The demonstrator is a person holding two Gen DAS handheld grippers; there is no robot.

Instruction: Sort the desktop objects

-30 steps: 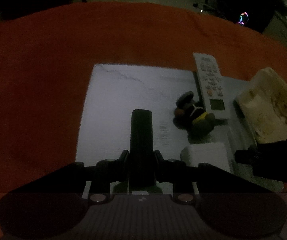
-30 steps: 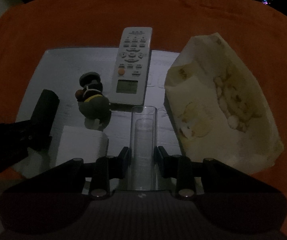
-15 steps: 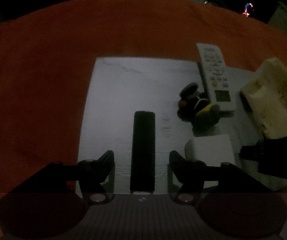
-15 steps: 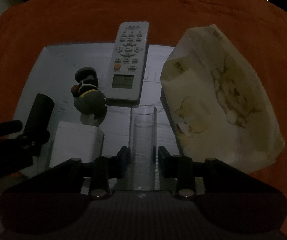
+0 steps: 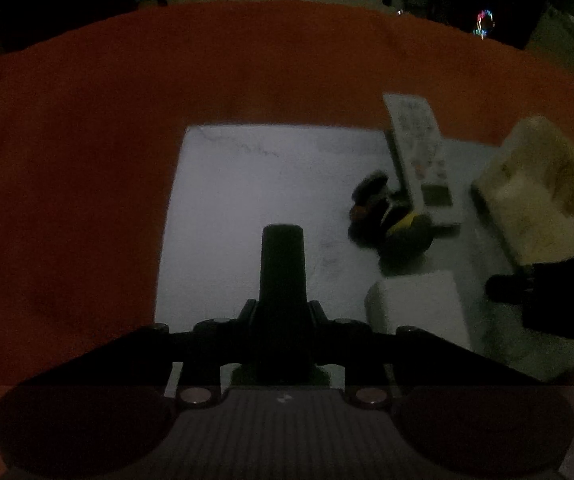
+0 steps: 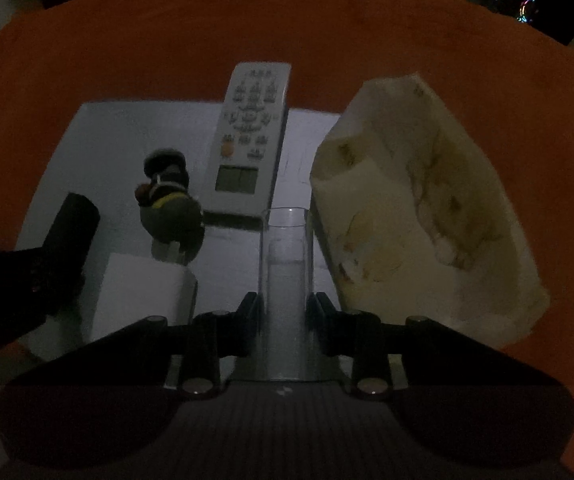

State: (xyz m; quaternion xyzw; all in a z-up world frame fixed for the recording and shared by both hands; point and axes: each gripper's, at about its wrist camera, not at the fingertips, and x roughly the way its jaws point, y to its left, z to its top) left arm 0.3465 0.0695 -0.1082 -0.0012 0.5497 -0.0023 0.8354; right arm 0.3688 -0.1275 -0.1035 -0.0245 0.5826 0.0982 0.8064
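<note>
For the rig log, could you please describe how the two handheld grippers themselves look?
Both look alike: the left gripper and right gripper have black fingers on black, wing-shaped linkages, two round silver fasteners each, and a dark ribbed body with a small white mark at its centre. No cables or sleeves are discernible in this dim light.

Count, dim light, both wrist views.

Grippers: 2, the left gripper (image 5: 283,312) and the right gripper (image 6: 285,312).

Black cylinder (image 5: 282,264): 1.

Clear tube (image 6: 285,280): 1.

White remote control (image 6: 249,140): 1.

Small toy figure (image 6: 171,208), dark with a yellow band: 1.

White box (image 6: 143,296): 1.

Cream printed bag (image 6: 419,208): 1.

Pale sheets (image 5: 255,184) laid on the cloth: number unclear, at least 1.

Orange tablecloth (image 6: 127,48): 1.

Coloured light ring (image 5: 485,23), background: 1.
</note>
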